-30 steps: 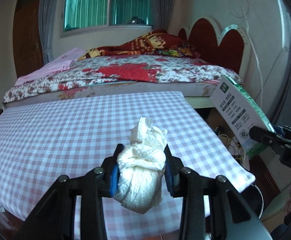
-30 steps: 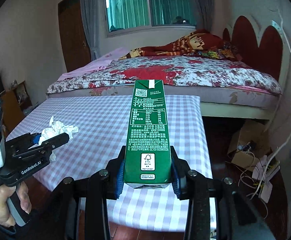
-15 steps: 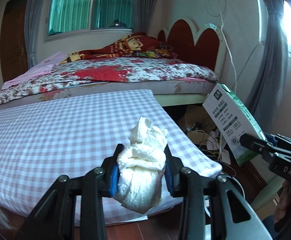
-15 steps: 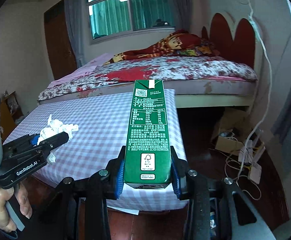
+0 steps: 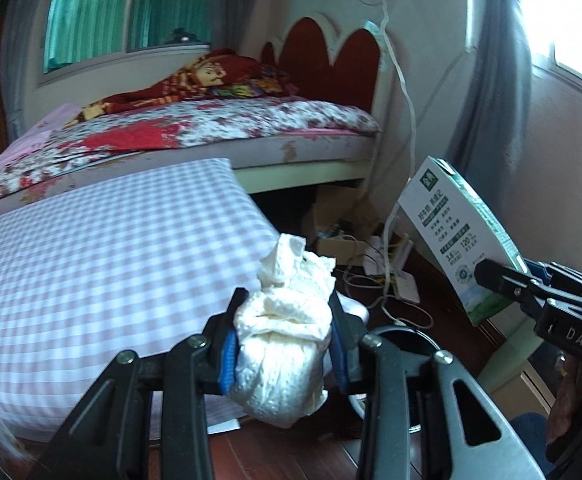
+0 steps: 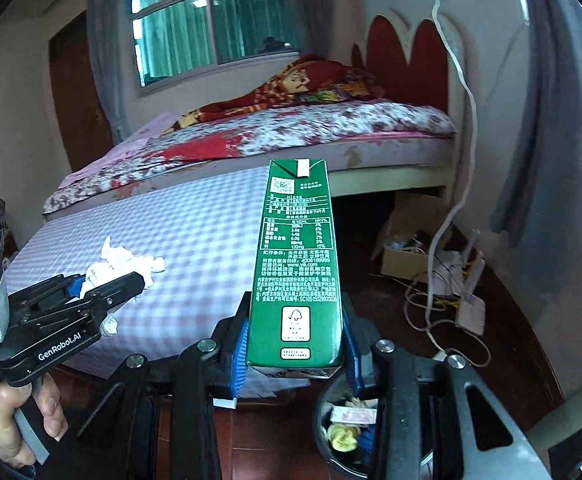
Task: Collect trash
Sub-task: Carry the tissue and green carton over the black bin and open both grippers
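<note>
A: Item one, far left: left gripper [image 6: 103,286], fingers clamped on a crumpled white tissue wad [image 5: 287,332], held off the near right corner of the checked tablecloth [image 5: 103,248]. Why clamped at the middle?

B: A soft wad; squeezing its bulk keeps it from slipping (loose ends stick out above the fingers).

A: Item two, centre: right gripper [image 6: 295,346], fingers pressed on the lower sides of a green milk carton [image 6: 297,272], which points forward and up, away from the gripper.

B: Flat sides give the pads firm purchase.

A: Item three, lower right: black bin [image 6: 333,432], on the dark wood floor, just under the carton's base, scraps already inside.

B: Both pieces look carried there for dropping; neither is released yet.

A: Item four, far right: cardboard box [image 6: 405,264] and tangled cables [image 6: 437,308] by the wall.
</note>
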